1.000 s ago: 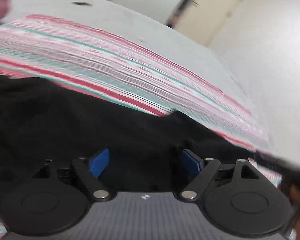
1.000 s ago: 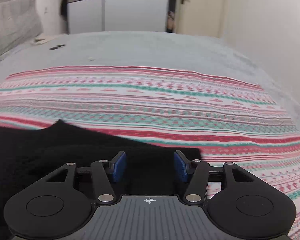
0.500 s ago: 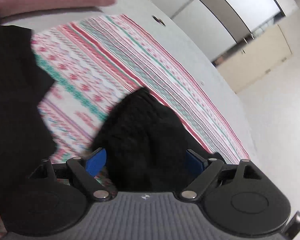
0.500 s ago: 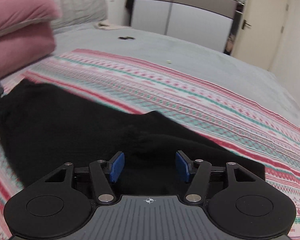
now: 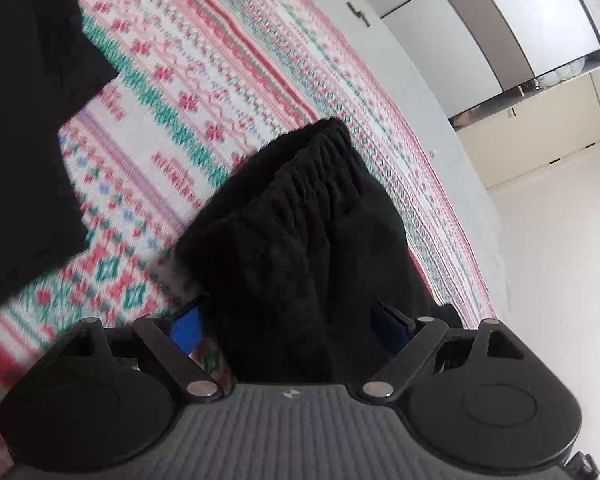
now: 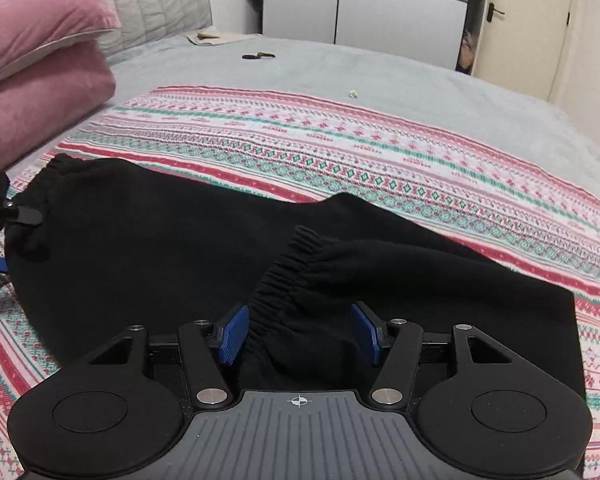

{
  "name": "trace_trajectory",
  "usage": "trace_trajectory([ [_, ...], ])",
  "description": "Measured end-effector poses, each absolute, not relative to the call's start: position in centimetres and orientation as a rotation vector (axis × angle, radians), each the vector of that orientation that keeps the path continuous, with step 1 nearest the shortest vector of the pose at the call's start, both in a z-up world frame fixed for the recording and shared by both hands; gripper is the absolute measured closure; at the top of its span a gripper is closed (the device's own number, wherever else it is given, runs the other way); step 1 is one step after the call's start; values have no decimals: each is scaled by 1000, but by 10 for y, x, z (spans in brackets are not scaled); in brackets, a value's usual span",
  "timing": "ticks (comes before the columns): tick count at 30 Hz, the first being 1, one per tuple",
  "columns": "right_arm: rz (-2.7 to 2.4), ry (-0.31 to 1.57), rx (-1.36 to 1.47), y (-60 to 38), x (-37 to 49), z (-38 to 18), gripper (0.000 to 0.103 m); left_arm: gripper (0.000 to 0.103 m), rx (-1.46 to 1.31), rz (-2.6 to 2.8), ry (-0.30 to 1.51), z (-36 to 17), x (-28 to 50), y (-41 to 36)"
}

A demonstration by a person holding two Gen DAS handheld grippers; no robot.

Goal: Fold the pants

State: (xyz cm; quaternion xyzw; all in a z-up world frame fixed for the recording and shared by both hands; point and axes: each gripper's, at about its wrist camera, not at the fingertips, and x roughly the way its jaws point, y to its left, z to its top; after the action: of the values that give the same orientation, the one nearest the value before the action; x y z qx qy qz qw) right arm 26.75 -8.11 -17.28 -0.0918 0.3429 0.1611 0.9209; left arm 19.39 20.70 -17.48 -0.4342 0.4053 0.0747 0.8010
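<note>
On the patterned blanket (image 6: 380,168), both the left claw (image 5: 288,324) and right claw (image 6: 300,330) stand released around black pants (image 6: 160,248).

My left camera sits just behind my left tongs (image 5: 288,326), rolled sideways, looking down close onto the black pants (image 5: 308,240) and patterned blanket (image 5: 204,92). My right camera rides level behind my right tongs (image 6: 300,334), facing across the bed (image 6: 380,68) toward the wardrobe (image 6: 364,4). Both share pants and blanket.
</note>
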Motion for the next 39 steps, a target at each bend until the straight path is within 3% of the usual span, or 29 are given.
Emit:
trace_trajectory([
  [7, 334, 808, -57, -84, 285, -192, 46, 2, -967, 207, 809, -176, 194, 209],
  [10, 346, 809, -46, -85, 285, -194, 46, 8, -1004, 239, 786, -176, 189, 211],
  [19, 353, 800, -65, -85, 284, -193, 45, 9, -961, 242, 792, -174, 189, 210],
  [21, 358, 800, -74, -85, 285, -192, 45, 15, -954, 271, 787, -174, 190, 208],
  [23, 362, 802, -67, -87, 285, -191, 44, 28, -935, 294, 781, -173, 189, 206],
  [25, 365, 805, -56, -89, 286, -191, 44, 32, -904, 300, 782, -172, 190, 206],
  [34, 320, 775, -66, -93, 280, -183, 42, 22, -960, 272, 807, -177, 197, 213],
  [36, 320, 766, -56, -95, 279, -183, 42, 29, -922, 280, 792, -175, 197, 208],
  [37, 326, 776, -51, -95, 280, -184, 42, 38, -889, 282, 782, -173, 198, 205],
  [39, 320, 803, -26, -97, 285, -190, 42, 43, -841, 276, 754, -168, 197, 199],
])
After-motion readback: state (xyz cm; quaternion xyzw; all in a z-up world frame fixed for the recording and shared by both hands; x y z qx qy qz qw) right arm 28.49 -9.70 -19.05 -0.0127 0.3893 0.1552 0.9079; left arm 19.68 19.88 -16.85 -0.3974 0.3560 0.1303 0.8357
